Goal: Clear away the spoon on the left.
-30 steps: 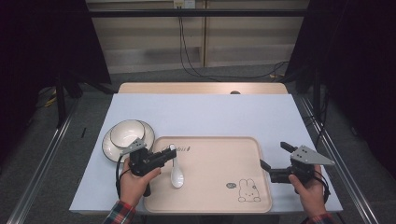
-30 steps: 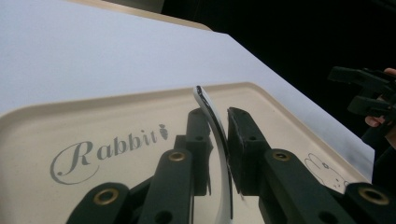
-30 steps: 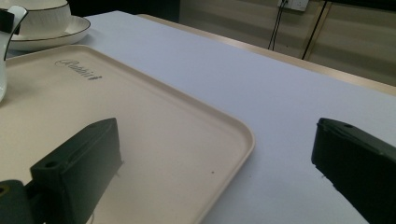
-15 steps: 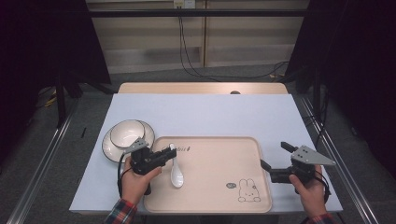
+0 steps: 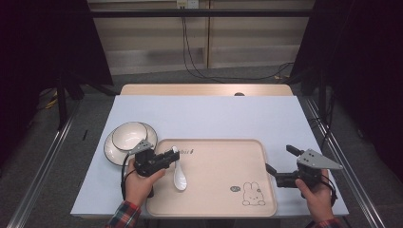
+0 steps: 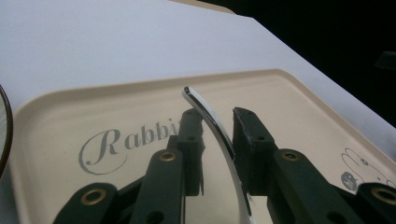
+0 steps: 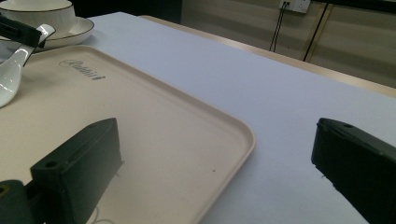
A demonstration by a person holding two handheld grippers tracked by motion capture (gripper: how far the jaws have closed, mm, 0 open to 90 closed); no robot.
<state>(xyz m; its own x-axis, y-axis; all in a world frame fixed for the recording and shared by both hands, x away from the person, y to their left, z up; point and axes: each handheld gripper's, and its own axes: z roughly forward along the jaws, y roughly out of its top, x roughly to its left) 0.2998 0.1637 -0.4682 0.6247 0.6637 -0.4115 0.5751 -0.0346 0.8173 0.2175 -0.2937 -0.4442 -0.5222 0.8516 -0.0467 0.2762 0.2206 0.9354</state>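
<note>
On the beige tray [image 5: 214,190], near its left rim, white spoon [image 5: 179,176] rests; left gripper [image 5: 172,154] jaws just opening, handle loose between them. Right gripper [image 5: 280,160] wide apart, idle. Risk: withdrawing jaw may snag the handle and flip the spoon.

I see my right gripper [image 7: 215,172] with jaws wide apart over the corner of the beige tray [image 7: 187,140]. Far left, a white spoon [image 7: 14,70] lies on the tray, near a bowl [image 7: 37,11] on its saucer [image 7: 70,32].
</note>
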